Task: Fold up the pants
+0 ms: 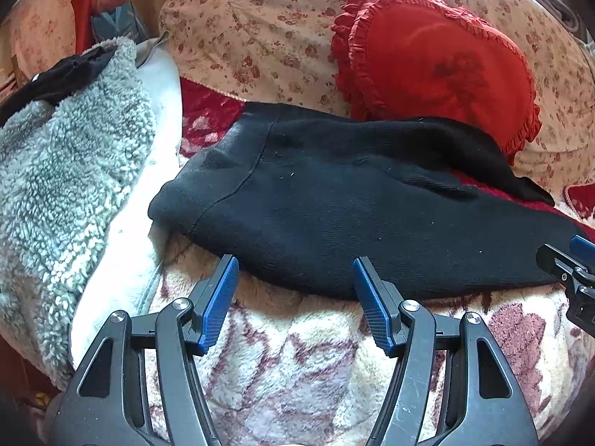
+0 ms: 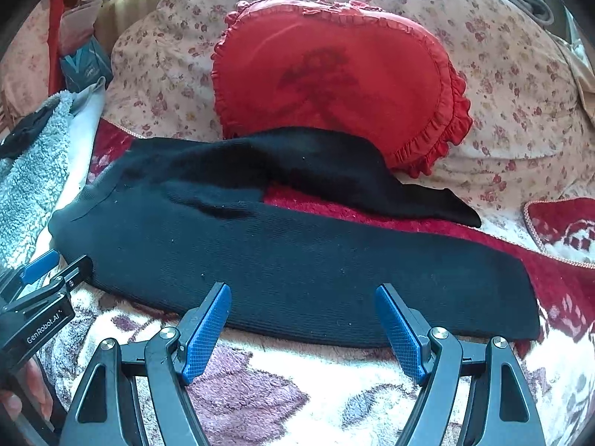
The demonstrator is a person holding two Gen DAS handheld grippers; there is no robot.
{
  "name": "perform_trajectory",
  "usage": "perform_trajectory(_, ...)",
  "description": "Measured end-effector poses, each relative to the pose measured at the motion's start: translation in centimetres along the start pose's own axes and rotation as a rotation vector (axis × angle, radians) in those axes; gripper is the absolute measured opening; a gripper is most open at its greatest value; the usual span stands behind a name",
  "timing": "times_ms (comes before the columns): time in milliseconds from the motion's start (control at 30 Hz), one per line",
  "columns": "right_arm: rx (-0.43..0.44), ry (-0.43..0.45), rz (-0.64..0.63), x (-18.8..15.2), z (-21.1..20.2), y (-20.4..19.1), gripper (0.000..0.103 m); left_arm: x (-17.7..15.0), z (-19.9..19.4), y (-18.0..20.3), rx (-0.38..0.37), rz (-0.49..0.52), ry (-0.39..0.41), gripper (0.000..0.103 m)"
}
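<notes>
Black knit pants (image 1: pixel 334 215) lie spread across a fleecy floral blanket (image 1: pixel 290 353), waistband to the left, one leg running right along the near side and the other leg (image 2: pixel 334 171) angled away toward a red cushion. My left gripper (image 1: pixel 295 264) is open, blue pads just at the pants' near edge by the waist end, nothing between them. My right gripper (image 2: pixel 303 290) is also open, its tips over the near leg's (image 2: pixel 297 260) front edge. Each gripper shows at the edge of the other's view: the right gripper (image 1: pixel 572 260) and the left gripper (image 2: pixel 55 267).
A red heart-shaped frilled cushion (image 2: pixel 334 74) rests on a floral quilt (image 1: pixel 260 29) behind the pants. A grey fluffy garment (image 1: pixel 67 171) over a white pillow (image 1: pixel 160 85) lies at the left. A hand (image 2: pixel 22 397) shows at the lower left of the right wrist view.
</notes>
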State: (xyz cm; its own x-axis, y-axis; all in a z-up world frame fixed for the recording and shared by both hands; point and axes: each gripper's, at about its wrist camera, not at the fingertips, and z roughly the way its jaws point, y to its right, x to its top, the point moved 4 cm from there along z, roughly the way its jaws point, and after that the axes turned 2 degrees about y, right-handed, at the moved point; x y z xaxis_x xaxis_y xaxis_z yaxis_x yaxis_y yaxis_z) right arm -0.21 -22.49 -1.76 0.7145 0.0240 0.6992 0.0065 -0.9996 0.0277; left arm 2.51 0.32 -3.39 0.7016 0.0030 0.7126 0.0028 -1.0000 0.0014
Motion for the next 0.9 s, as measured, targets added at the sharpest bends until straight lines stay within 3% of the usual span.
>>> perform_trajectory(200, 0.05, -0.006, 0.025, -0.2, -0.2, 0.4, 0.078, 0.0, -0.8, -2.0, 0.015, -0.079, -0.032, 0.064)
perform_trajectory(267, 0.078, -0.013, 0.038, -0.2, -0.2, 0.5, 0.073, -0.1, -0.8, -3.0, 0.02, -0.121, -0.052, 0.064)
perform_trajectory(467, 0.199, -0.069, 0.067, -1.2, 0.3, 0.0, 0.062, -0.5, -0.1, -5.7, 0.005, -0.274, -0.131, 0.064)
perform_trajectory(633, 0.292, -0.116, 0.102, -2.0, 1.3, -0.7, 0.06, -0.3, 1.3, -6.5, -0.008, -0.356, -0.181, 0.064)
perform_trajectory(900, 0.302, -0.127, 0.085, -1.5, 2.7, -2.1, 0.06, 1.3, 3.7, -6.1, -0.033, -0.404, -0.208, 0.064)
